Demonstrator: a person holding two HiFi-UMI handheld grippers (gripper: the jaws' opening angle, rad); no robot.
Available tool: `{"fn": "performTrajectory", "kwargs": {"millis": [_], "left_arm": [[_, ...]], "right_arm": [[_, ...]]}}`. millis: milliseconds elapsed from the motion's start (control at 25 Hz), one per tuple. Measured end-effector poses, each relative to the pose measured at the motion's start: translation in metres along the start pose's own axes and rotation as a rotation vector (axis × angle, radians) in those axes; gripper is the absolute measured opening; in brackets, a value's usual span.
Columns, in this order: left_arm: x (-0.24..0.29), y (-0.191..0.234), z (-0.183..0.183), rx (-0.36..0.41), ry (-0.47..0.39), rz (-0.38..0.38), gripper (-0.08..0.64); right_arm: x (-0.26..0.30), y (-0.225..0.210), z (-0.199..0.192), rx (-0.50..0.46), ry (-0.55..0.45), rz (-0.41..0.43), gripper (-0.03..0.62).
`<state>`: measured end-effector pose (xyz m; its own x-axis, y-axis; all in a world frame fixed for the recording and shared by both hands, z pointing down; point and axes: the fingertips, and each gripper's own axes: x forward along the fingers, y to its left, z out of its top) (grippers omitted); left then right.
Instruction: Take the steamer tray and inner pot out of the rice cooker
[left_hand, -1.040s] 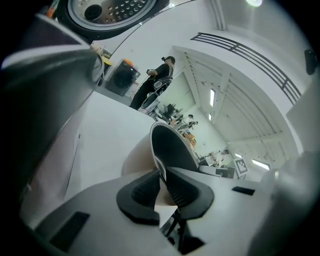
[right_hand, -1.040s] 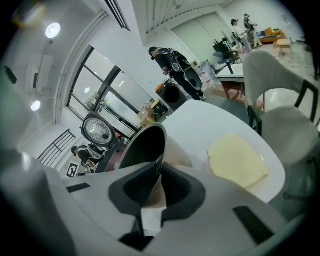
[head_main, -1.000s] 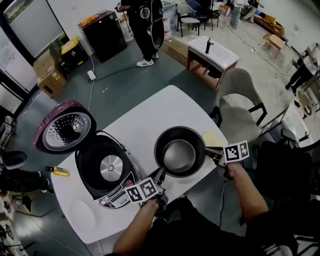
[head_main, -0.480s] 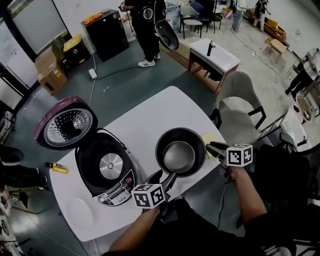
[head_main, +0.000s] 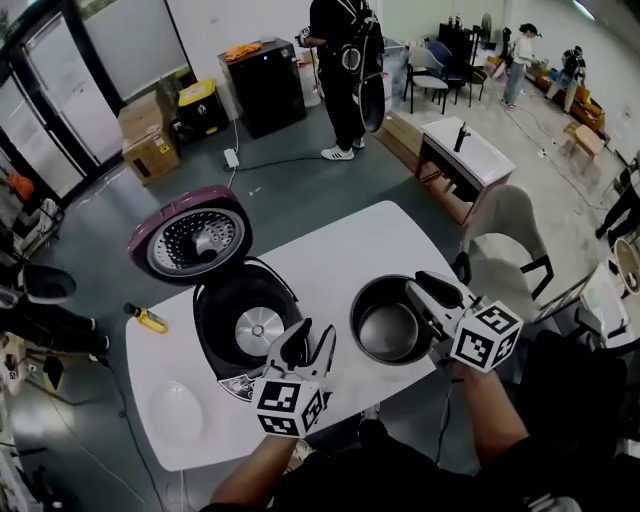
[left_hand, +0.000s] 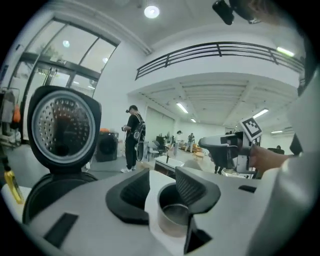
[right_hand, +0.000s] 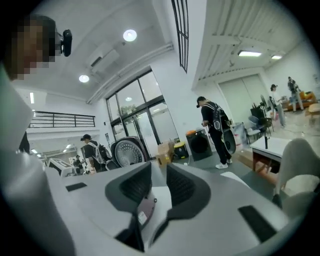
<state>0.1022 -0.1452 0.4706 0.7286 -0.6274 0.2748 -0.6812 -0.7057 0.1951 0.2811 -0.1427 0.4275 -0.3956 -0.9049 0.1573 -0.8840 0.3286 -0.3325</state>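
Observation:
The dark inner pot (head_main: 390, 320) stands upright on the white table (head_main: 330, 250), to the right of the open rice cooker (head_main: 245, 320), whose purple lid (head_main: 190, 245) is tipped back. In front of the cooker, above the table, hovers my left gripper (head_main: 312, 345). Its jaws have just been closing, and nothing is between them. The pot (left_hand: 175, 220) shows beyond its jaws. My right gripper (head_main: 425, 290) hangs over the pot's right rim, apart from it. Its jaws have also just been closing, with a narrow empty gap. A pale oval dish (head_main: 175, 410) lies at the table's front left.
A person with a backpack (head_main: 345, 60) stands beyond the table by a black cabinet (head_main: 265, 85). A grey chair (head_main: 510, 235) sits at the table's right. Behind it is a small white stand (head_main: 470, 150). Cardboard boxes (head_main: 150, 150) and a yellow tool (head_main: 148, 318) are on the floor at the left.
Both grippers let go of the pot's rim and rose clear of it. The pot stays where it was on the table. The head view has shifted.

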Motion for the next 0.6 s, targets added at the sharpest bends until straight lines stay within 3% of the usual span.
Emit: {"fn": "performTrajectory", "kwargs": {"millis": [200, 280, 360, 480, 600], "left_arm": [[-0.037, 0.037, 0.037, 0.103, -0.096, 0.134, 0.096], [-0.056, 0.049, 0.048, 0.159, -0.118, 0.206, 0.009], [-0.073, 0.061, 0.055, 0.194, -0.134, 0.262, -0.006], [-0.094, 0.078, 0.059, 0.196, -0.151, 0.323, -0.006], [-0.114, 0.098, 0.054, 0.165, -0.164, 0.356, -0.006]], "right_arm": [[0.038, 0.074, 0.026, -0.145, -0.060, 0.099, 0.075], [0.052, 0.102, 0.025, -0.214, -0.066, 0.133, 0.068], [0.064, 0.126, 0.021, -0.279, -0.068, 0.164, 0.058], [0.076, 0.153, 0.016, -0.327, -0.088, 0.198, 0.000], [0.089, 0.176, 0.007, -0.358, -0.098, 0.218, -0.002]]}}
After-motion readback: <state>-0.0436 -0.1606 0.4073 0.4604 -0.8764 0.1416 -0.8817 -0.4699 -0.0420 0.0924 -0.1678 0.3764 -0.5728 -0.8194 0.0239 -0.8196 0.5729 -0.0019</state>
